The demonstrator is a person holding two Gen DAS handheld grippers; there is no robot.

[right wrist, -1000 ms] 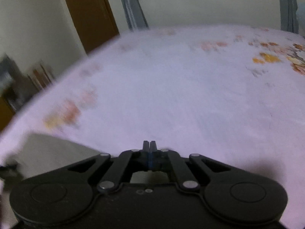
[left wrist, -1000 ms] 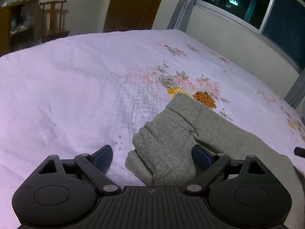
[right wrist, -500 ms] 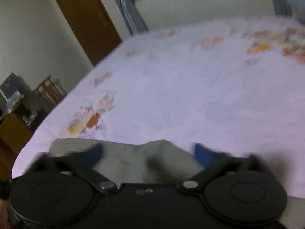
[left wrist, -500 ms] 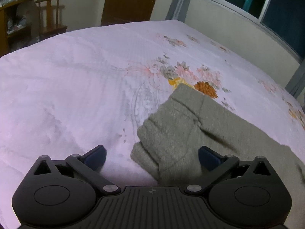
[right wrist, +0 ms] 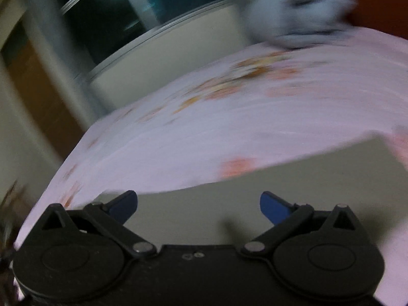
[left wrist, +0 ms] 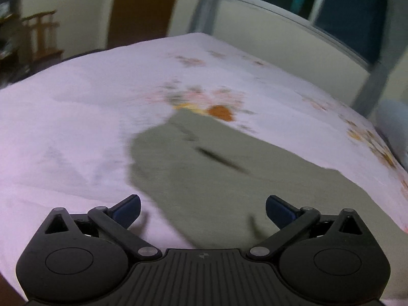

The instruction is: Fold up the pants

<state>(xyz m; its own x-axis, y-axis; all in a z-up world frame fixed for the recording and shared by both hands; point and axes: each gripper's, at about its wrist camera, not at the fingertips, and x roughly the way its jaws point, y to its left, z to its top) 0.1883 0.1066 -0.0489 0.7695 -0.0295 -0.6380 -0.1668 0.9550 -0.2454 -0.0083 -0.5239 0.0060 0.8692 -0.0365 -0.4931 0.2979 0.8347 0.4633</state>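
The grey-green pants [left wrist: 204, 173] are seen lying flat on the floral bedspread [left wrist: 76, 117], spread from the middle of the bed toward its near edge, with no part of them lifted. A second earlier the right gripper [right wrist: 199, 205] was pressed shut; its jaws have just been opened and are now spread wide, with nothing pinched between the blue pads [right wrist: 274, 207], though the cloth [right wrist: 255, 191] lies beneath and ahead of them. The left gripper [left wrist: 202, 210] has likewise been widened a little further, and its pads are held well apart above the near end of the garment without pressing on it. Both views have become blurred and their framing has shifted: the bunched end of the pants that sat close between the left fingers a second ago now appears farther off and flatter, and the right view has been swung from bare bedspread to the cloth, with a pale blue bundle [right wrist: 301, 10], perhaps a pillow, at the far edge. It is judged that one fold has been laid down and released, and that both hands are being repositioned for a fresh grasp; whether further folds are needed cannot be told from such blurred frames.
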